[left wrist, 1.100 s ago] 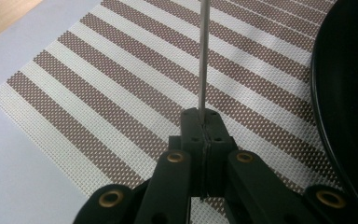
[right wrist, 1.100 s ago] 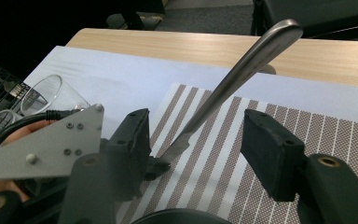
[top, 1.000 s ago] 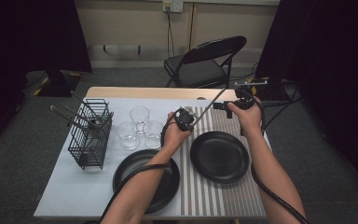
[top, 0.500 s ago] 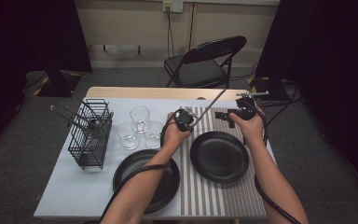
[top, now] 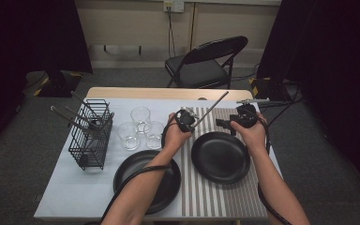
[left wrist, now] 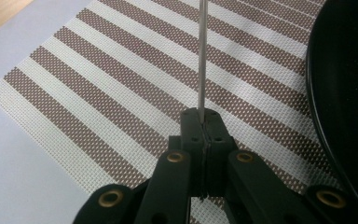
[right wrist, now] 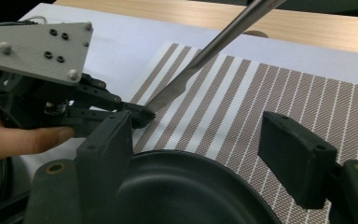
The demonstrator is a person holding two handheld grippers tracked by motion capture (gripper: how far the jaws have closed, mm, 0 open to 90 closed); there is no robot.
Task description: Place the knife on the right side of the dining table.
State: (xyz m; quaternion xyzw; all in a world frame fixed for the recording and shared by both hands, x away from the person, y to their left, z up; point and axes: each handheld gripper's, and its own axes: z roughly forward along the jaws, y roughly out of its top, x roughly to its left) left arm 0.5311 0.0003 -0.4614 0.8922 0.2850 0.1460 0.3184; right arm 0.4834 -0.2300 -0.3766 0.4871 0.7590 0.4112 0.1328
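Near edge of the table [top: 65, 197]: two black plates, left plate [top: 146, 180] in front of the person's left forearm, right plate [top: 220, 157] on the striped placemat [top: 201, 197].

Just past the plates, left gripper [top: 193, 125] has its jaws pressed together, pinching a table knife [top: 211, 110] at one end. In the left gripper view the knife [left wrist: 202, 60] sticks straight out from the jaw tips over the placemat [left wrist: 121, 93], seen edge-on as a thin line. In the high view it slants up and away toward the far right, free end in the air, touching nothing else.

Right gripper [top: 222, 123] sits just right of the left one, over the far rim of the right plate, jaws spread and just been opening, nothing between them. In the right gripper view the knife [right wrist: 214, 46] runs above and beyond the spread jaws, near, not touching; left gripper [right wrist: 142, 114] holds its lower end.

Handling, judged: metal knife, stiff, light, smooth so it can pivot or slip in a one-end pinch. Best second hold is mid-shaft, pads on the flat faces, just beyond the left jaw tips.

Farther left: three clear glasses [top: 140, 126], then a black wire rack [top: 91, 136] with utensils. Beyond the table, a folding chair [top: 206, 61].
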